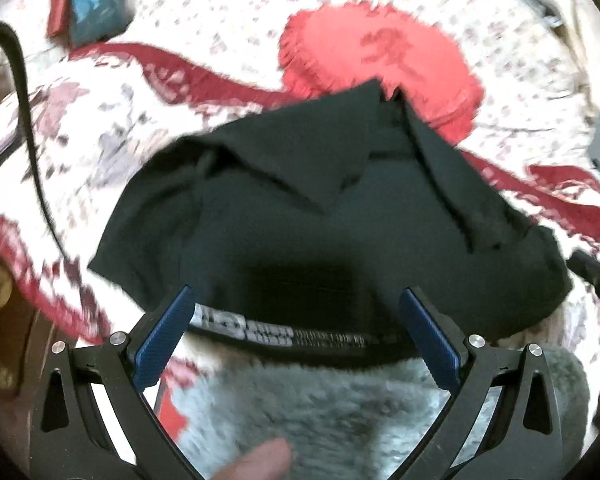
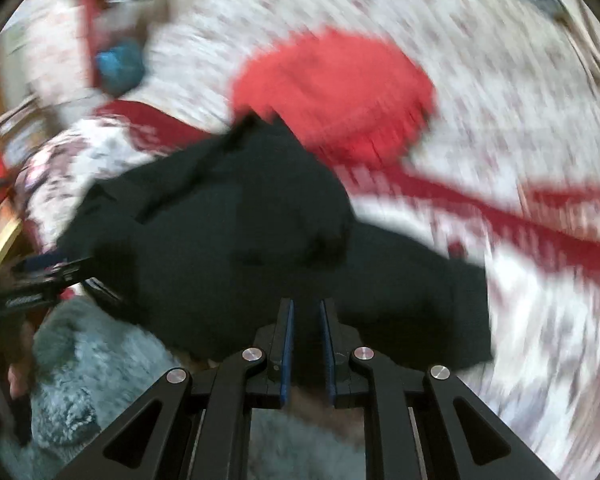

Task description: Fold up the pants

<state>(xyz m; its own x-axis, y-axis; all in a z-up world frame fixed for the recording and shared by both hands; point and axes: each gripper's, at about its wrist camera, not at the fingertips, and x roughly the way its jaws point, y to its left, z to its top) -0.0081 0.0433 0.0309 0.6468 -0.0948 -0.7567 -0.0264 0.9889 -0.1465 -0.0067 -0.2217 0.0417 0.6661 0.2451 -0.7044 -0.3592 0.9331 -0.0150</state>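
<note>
Pants: black pants (image 1: 300, 216), bunched and part-folded on a floral bedspread (image 1: 228, 16), spreading ahead of both sets of fingers; the printed waistband (image 1: 260, 330) runs across between the left pair.
Left gripper (image 1: 296, 328): fingers stand wide, blue pads (image 1: 164, 336) either side of the waistband with clear gaps, so I judge the cloth is not gripped here.
Right gripper (image 2: 307, 344): fingers narrow, almost closed, with dark cloth between the pads (image 2: 287, 344); it looks pinched, though blur keeps me from being sure how much fabric is caught.
Risk, uneven hold: with only one side held, a pull would likely drag the pants askew and undo the fold.
Risk, thin pinch: a small bite of fabric may slip out of the right fingers under tension.
Risk, loose flap: the flap (image 1: 312, 152) ahead of the left fingers could flop over and crease.
Risk, neighbours: the red cushion (image 1: 380, 68) lies beyond the far edge, touching or overlapped; dragging forward may snag it.
Risk, near edge: a grey fluffy blanket (image 1: 320, 408) under the fingers could get caught with the waistband.
</note>
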